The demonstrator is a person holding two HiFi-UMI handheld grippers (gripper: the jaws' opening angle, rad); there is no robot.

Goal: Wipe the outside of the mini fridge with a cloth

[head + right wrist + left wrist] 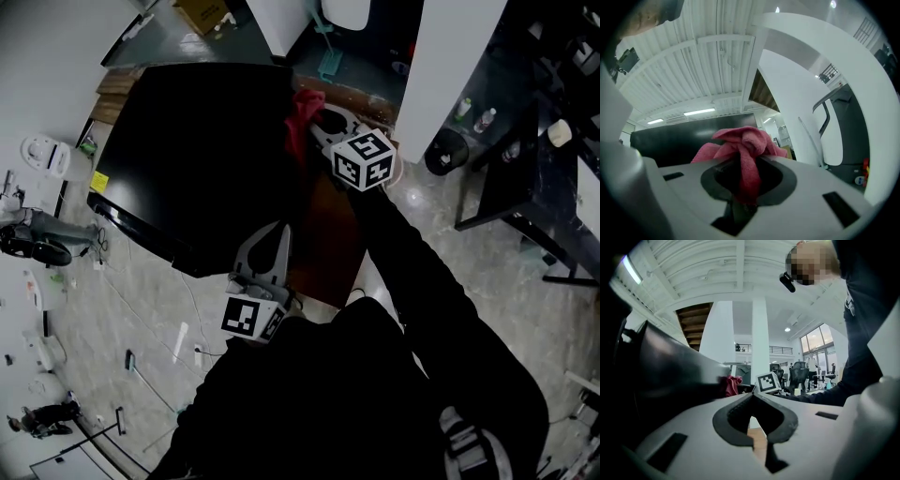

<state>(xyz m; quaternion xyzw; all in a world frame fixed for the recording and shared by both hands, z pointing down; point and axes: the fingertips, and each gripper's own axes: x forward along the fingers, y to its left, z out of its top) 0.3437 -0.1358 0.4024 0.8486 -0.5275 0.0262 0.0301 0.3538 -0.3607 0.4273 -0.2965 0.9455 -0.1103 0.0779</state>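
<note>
With fingers of the right gripper (740, 161) pinched tight on the bunched pink cloth (743, 143), holds the wad at the far right edge of the black mini fridge (197, 159), seemingly touching it, so the loose folds face the panel for wiping. Holds the left gripper (751, 398) low by the fridge's near corner, with fingers closed on nothing, probably parked clear of the stroke. Calls for steady pressure along that side next.

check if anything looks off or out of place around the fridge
Nothing stands out. The black mini fridge shows no marks or spills. The pink cloth is bunched in the right claw at the fridge's edge, and the left claw is shut and empty. Only loose clutter lies on the floor nearby.
</note>
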